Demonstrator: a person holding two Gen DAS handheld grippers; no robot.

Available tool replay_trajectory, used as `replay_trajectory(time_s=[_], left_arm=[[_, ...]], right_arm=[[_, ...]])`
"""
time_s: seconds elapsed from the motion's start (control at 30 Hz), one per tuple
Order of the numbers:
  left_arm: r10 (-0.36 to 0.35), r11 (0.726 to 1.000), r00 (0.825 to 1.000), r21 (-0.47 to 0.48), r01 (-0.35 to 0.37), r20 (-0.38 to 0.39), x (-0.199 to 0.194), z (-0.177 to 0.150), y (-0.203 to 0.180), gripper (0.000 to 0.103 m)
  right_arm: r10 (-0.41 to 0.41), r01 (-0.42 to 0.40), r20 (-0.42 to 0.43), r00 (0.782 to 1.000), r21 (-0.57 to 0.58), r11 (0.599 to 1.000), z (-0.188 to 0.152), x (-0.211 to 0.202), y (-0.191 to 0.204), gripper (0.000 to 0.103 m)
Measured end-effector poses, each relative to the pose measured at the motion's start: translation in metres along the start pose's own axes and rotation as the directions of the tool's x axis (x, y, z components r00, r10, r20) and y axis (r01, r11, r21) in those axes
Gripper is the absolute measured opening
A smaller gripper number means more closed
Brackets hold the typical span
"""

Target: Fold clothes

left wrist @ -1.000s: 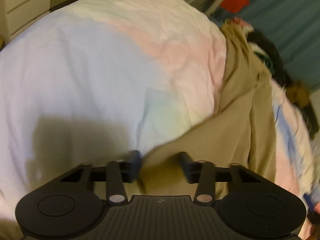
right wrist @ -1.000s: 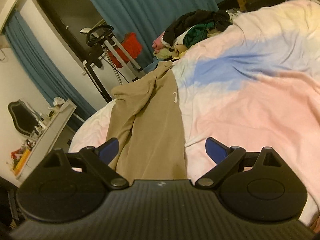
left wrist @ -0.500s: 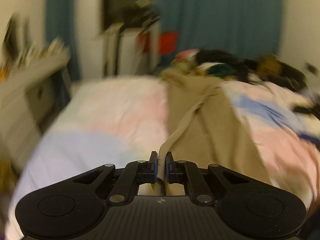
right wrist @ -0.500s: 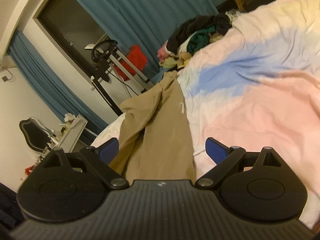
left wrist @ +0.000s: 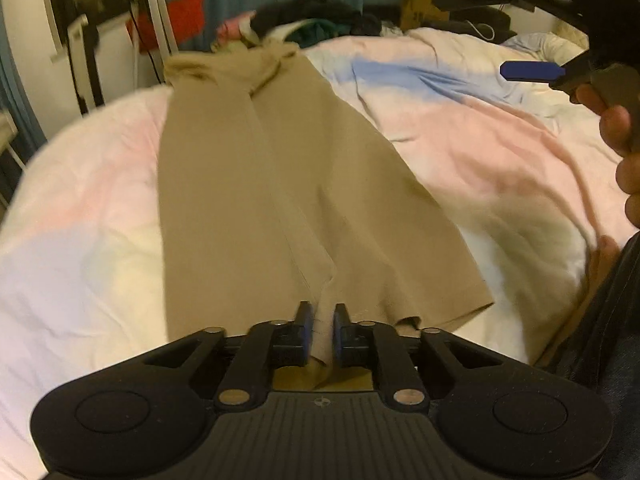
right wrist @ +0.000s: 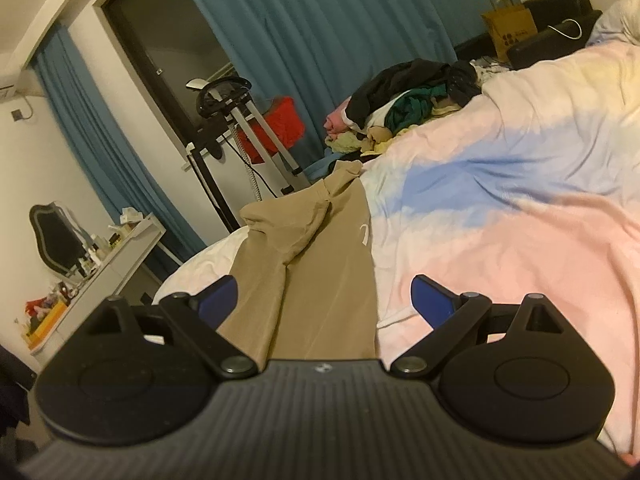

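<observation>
Left of the left gripper (left wrist: 319,330) lies open duvet (left wrist: 80,216), soft, wrinkled, pastel. Its jaws, having just opened slightly, stand close with a fold of the trousers' (left wrist: 256,200) hem between them; whether the pads still press it I cannot tell. The tan, smooth, seamed cloth stretches ahead to the far bed edge. Right, the right gripper (right wrist: 324,300) hangs wide open above the trousers, holding nothing; pink bedding spreads beyond.

Matt tan cloth trousers (left wrist: 256,184) lie on a soft, wrinkled pastel quilt (left wrist: 460,128). The left gripper (left wrist: 319,330) is matt black plastic with ribbed housing and metal rivets.
</observation>
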State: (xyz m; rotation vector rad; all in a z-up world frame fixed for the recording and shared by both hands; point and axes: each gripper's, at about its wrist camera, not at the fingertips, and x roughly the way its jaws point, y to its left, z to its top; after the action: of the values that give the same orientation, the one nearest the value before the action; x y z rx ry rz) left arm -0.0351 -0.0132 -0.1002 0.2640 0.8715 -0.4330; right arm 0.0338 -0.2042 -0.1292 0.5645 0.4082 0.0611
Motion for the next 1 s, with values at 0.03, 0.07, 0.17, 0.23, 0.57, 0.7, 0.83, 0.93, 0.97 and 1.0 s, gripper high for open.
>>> replay_trajectory(time_s=[0.03,0.07,0.17,0.23,0.57,0.7,0.83,0.93,0.97,1.0], left_arm=[[-0.019,1.000,1.000,-0.015,0.019,0.004,-0.003,0.001,0.004,0.032],[-0.033,0.999,0.999,-0.033,0.034,0.014,-0.007,0.003,0.008,0.046],[-0.038,0.996,0.996,-0.082,0.044,0.077,-0.021,0.017,0.017,0.059],[-0.031,0.992,0.991,-0.121,0.047,0.129,-0.030,0.030,0.024,0.066],[0.061,0.957,0.933,-0.285,0.046,0.354,-0.015,0.112,0.060,0.081],[0.070,0.947,0.928,-0.318,0.054,0.365,0.012,0.102,0.077,0.081],[0.104,0.949,0.919,-0.315,0.022,0.380,0.042,0.085,0.083,0.081],[0.089,0.944,0.926,-0.327,0.039,0.367,0.058,0.084,0.086,0.081],[0.076,0.940,0.927,-0.336,0.056,0.367,0.063,0.086,0.089,0.081],[0.076,0.938,0.924,-0.342,0.061,0.374,0.067,0.087,0.091,0.081]], right_arm=[[0.002,-0.002,0.001,1.000,-0.006,1.000,0.000,-0.001,0.001,0.095],[0.004,-0.004,0.005,1.000,-0.014,1.000,0.000,-0.001,0.003,0.095],[0.007,-0.006,0.020,1.000,-0.041,0.999,0.000,-0.004,0.007,0.095],[0.010,-0.009,0.029,1.000,-0.053,0.999,0.001,-0.005,0.008,0.095],[0.109,-0.109,0.000,0.994,-0.046,0.993,0.013,0.017,0.009,0.092],[0.184,-0.186,-0.049,0.982,-0.048,0.981,0.042,0.059,0.016,0.075],[0.326,-0.325,-0.045,0.944,0.022,0.945,0.080,0.122,0.020,0.075],[0.321,-0.321,-0.050,0.946,0.000,0.947,0.108,0.187,0.026,0.075],[0.304,-0.305,-0.058,0.951,-0.009,0.952,0.117,0.213,0.029,0.073],[0.272,-0.272,-0.080,0.959,0.001,0.962,0.123,0.241,0.030,0.070]])
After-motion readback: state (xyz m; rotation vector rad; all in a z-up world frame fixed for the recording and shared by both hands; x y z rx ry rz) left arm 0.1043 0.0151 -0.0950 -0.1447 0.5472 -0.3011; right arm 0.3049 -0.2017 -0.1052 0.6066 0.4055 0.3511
